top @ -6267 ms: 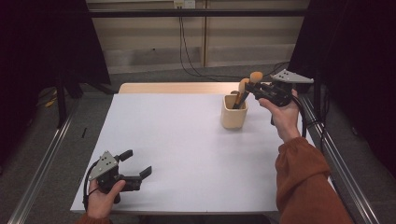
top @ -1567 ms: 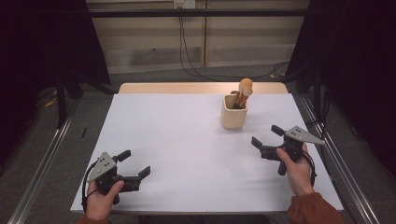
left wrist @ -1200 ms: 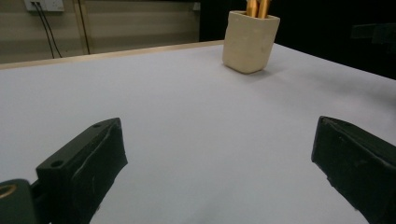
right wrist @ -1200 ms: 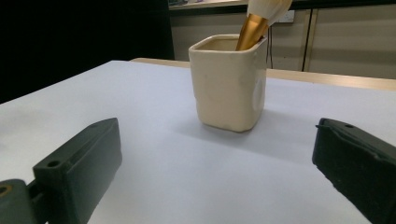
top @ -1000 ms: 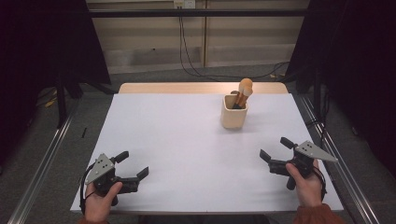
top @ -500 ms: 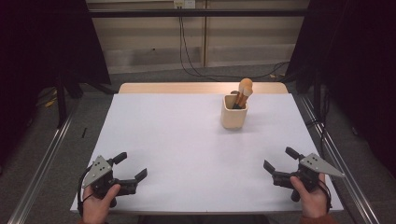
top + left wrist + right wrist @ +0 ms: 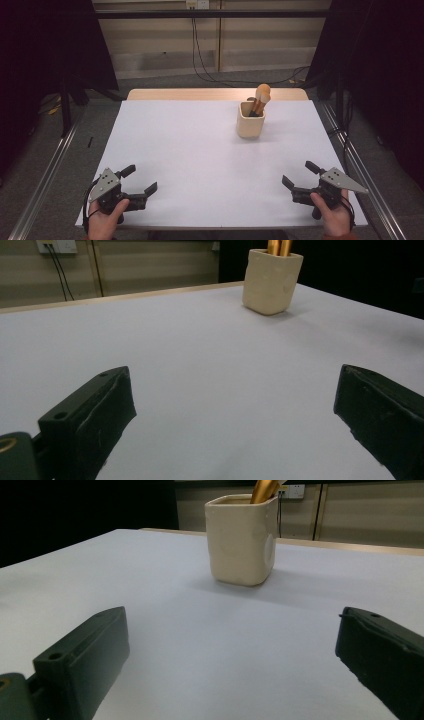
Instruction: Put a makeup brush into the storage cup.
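Note:
A cream square cup (image 7: 250, 119) stands on the white table (image 7: 200, 150), right of centre toward the back, with wooden utensils (image 7: 260, 97) sticking out of it. The same cup (image 7: 272, 281) is far ahead in the left gripper view, and the cup (image 7: 242, 540) is closer in the right gripper view. My left gripper (image 7: 139, 180) rests at the front left corner, open with nothing between its jaws. My right gripper (image 7: 300, 174) rests at the front right corner, open with nothing between its jaws. A hand holds each one.
A wooden strip (image 7: 215, 94) edges the table's back. Metal rails (image 7: 360, 165) run along both sides of the table. Cables (image 7: 210, 60) hang down the back wall to the floor. Dark curtains (image 7: 45, 45) stand on both sides.
The right gripper let go of the utensil at the cup and has come back to the front right corner, open. The left gripper has slid slightly toward the front edge.

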Demonstrator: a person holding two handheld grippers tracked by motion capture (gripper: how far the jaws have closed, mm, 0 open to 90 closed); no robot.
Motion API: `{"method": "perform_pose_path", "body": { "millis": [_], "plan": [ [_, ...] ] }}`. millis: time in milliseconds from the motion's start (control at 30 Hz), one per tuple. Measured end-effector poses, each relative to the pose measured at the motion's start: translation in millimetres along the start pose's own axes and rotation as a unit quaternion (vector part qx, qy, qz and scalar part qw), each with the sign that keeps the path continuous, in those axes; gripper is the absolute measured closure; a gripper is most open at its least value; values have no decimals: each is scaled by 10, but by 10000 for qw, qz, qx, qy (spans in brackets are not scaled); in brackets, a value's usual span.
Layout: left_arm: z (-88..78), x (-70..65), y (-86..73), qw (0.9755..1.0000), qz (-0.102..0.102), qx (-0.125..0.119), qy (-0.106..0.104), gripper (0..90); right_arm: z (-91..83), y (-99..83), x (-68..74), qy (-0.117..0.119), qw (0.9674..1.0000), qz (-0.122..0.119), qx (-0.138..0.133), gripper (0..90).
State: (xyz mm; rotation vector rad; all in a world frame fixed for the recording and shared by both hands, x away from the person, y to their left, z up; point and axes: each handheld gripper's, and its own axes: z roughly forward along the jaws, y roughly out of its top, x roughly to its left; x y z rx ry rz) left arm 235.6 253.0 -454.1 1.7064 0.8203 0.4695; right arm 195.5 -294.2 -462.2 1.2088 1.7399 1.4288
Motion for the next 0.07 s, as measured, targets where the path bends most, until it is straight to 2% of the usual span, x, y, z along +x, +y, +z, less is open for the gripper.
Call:
{"method": "perform_pose_path", "body": {
  "millis": [67],
  "plan": [
    [10,2,-1,10000,18,17,-16,27,5,-2,-8,12,10000,-6,-1,3]
  ]
}}
